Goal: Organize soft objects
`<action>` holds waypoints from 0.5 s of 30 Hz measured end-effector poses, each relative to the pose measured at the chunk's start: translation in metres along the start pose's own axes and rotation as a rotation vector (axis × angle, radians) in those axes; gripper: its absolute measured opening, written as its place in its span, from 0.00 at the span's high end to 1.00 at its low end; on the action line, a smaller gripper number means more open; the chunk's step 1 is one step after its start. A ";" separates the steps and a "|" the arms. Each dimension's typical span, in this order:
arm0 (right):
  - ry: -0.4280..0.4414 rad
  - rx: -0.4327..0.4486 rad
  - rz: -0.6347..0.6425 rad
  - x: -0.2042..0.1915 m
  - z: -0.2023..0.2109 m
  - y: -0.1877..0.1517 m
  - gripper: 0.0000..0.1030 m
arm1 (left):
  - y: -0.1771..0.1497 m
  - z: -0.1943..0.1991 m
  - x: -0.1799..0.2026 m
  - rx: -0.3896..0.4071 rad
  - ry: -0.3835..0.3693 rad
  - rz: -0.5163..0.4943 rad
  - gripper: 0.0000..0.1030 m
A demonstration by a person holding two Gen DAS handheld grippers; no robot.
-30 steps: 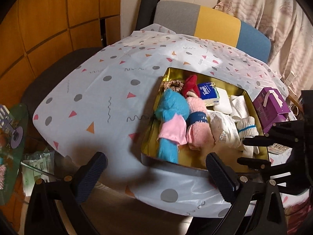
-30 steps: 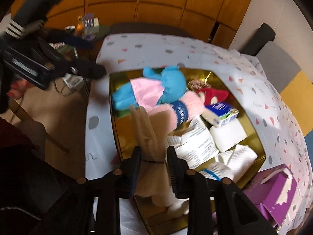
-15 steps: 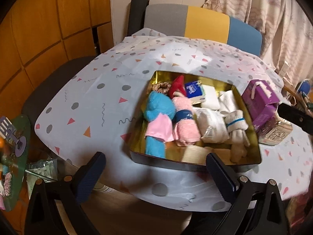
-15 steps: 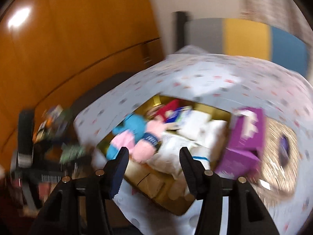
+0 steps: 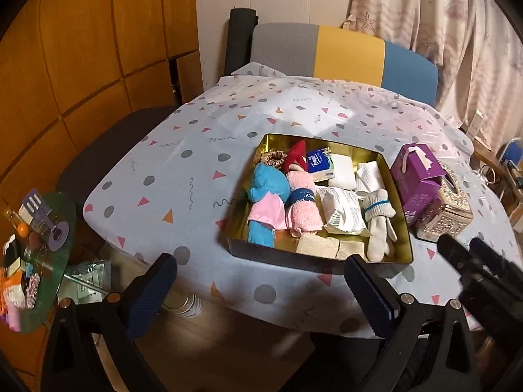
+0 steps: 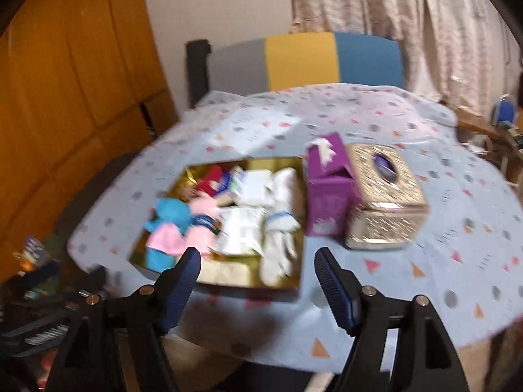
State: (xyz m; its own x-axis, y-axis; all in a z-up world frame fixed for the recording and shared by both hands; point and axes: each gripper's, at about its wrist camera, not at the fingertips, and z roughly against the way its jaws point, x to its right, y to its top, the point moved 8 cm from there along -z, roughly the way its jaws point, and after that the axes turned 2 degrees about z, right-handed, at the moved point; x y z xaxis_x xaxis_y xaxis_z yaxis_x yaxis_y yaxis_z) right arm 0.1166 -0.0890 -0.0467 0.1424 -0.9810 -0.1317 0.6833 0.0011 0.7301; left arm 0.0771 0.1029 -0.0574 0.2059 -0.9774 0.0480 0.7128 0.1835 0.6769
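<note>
A gold tin on the table holds a blue plush, a pink plush, a white glove, a white packet and a tissue pack. A folded beige cloth lies along the tin's front wall. My left gripper hangs open and empty before the table's near edge. My right gripper is back from the tin, with its jaws opening and nothing between them. The beige cloth lies beyond its left finger. The right gripper also shows at the right of the left wrist view.
A purple tissue box and a silver ornate box stand right of the tin. The table wears a dotted cloth. A grey, yellow and blue chair stands behind it. At the left is a cluttered glass side table.
My right gripper let go of the beige cloth, which now lies in the tin, then rolled, opened wider and drew back and up. My left gripper also pulled back and up.
</note>
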 end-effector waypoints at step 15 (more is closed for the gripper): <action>-0.107 0.017 -0.019 -0.001 0.027 -0.025 0.29 | -0.020 0.024 -0.009 -0.017 0.003 0.004 0.00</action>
State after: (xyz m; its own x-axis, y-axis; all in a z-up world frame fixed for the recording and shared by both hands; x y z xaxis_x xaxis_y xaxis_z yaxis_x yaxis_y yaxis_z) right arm 0.0796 -0.0930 -0.0467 0.0517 -0.9959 -0.0736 0.6725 -0.0198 0.7399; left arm 0.0449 0.1053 -0.0544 0.2108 -0.9763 0.0485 0.7236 0.1892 0.6638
